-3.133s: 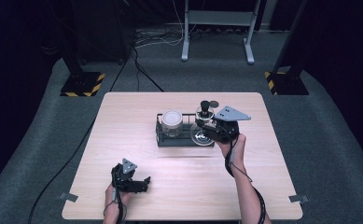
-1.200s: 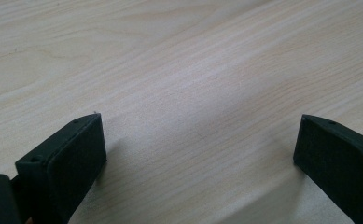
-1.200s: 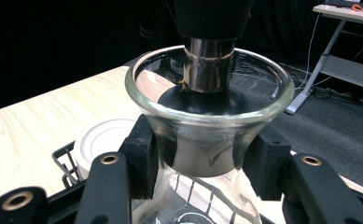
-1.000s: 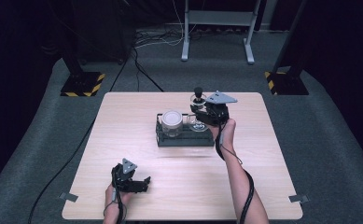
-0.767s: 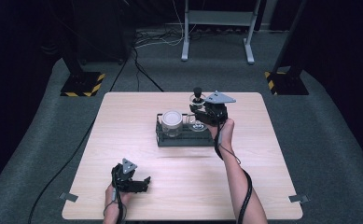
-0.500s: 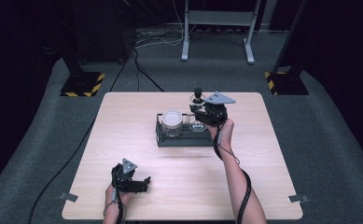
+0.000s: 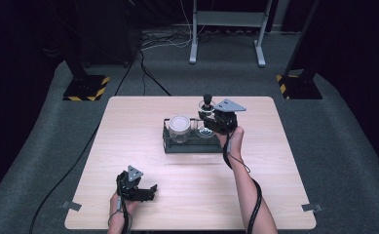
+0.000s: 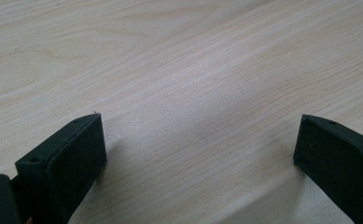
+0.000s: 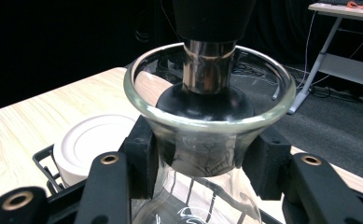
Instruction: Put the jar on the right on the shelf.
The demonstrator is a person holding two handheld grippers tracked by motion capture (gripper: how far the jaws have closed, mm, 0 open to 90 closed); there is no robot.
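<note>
A clear glass flask (image 9: 207,126) with a flared rim carries a black stopper (image 9: 207,70) on a metal stem. My right gripper (image 9: 207,163) is shut on its neck just below the rim, one pad on each side. In the high view the right gripper (image 7: 215,121) holds the flask (image 7: 206,127) at the right end of a black wire rack (image 7: 170,146); I cannot tell whether the flask's base rests in it. A white-lidded jar (image 7: 180,124) stands in the rack's left part. My left gripper (image 7: 148,191) rests open on the table's front left, with only bare wood between its jaws (image 8: 198,149).
The wooden table (image 7: 274,185) has free room in front of and around the rack. The jar's white lid (image 9: 90,140) sits close to the left of the flask. A metal stand (image 7: 226,29) and cables lie on the floor beyond the table.
Since the earliest frame my right gripper and the flask have shifted a little toward the far side and left. Over the last second they hardly moved. The left gripper has stayed put.
</note>
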